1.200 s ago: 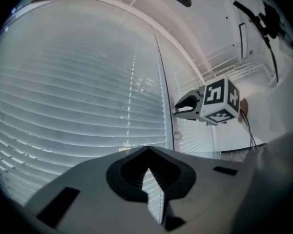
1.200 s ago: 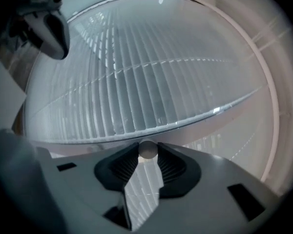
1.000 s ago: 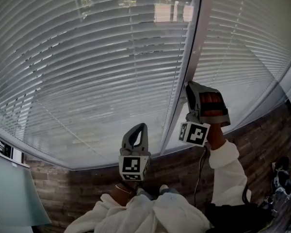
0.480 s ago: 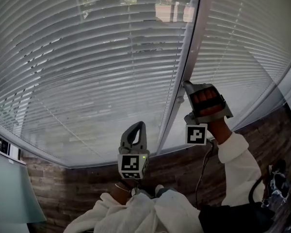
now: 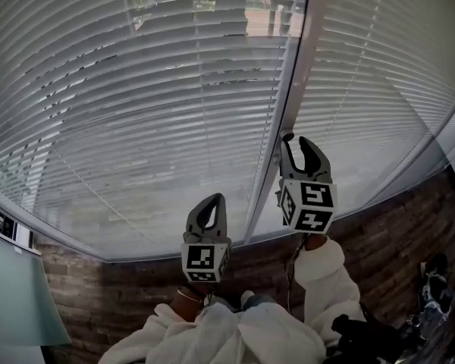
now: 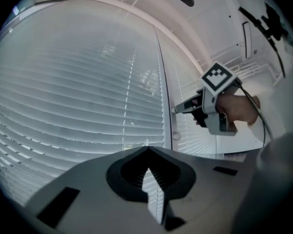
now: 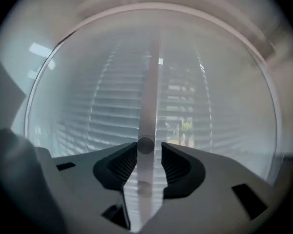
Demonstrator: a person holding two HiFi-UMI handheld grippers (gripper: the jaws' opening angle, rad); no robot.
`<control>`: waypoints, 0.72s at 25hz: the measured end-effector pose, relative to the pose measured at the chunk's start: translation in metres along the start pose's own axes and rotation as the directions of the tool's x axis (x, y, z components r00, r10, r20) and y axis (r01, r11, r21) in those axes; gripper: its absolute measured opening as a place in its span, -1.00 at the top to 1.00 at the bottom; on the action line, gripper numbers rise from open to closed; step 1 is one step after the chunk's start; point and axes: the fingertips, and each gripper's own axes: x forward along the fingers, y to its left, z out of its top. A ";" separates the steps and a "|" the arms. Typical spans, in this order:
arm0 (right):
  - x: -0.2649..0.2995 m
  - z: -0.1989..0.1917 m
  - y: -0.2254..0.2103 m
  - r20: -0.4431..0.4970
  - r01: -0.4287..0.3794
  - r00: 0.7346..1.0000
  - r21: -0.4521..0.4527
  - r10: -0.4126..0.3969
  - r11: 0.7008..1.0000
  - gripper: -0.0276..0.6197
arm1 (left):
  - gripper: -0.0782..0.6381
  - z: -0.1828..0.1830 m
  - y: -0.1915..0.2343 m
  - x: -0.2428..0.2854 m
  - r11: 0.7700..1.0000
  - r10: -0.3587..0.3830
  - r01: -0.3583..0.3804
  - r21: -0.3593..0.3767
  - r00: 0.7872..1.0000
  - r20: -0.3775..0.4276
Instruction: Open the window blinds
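Right gripper view shows the wand (image 7: 146, 106) of the blinds (image 5: 136, 112) standing between the right gripper (image 7: 147, 149) jaws, which have just been opening and seemingly don't press it. The left gripper (image 6: 147, 152) is closed, empty. Closing off-centre could let the thin wand slip sideways.

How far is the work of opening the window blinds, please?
Done: the blinds are tilted, see-through at the top. In hand: the right gripper has just been opening its jaws, the tilt wand between them. The left gripper is shut and empty. Left: perhaps more turning.
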 end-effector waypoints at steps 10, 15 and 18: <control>0.011 -0.006 -0.008 0.092 -0.091 0.996 0.955 0.011 0.281 0.49 | 0.79 -0.002 -0.006 -0.006 0.997 -0.075 0.075 0.035 0.997 -0.003; 0.016 -0.008 -0.009 0.055 -0.052 0.998 0.982 -0.006 0.184 0.50 | 0.79 -0.002 0.000 -0.008 0.996 -0.088 0.088 0.017 0.996 -0.005; 0.016 -0.008 -0.008 0.069 -0.064 0.997 0.978 -0.018 0.197 0.50 | 0.79 -0.002 0.003 -0.009 0.996 -0.090 0.090 0.016 0.996 0.004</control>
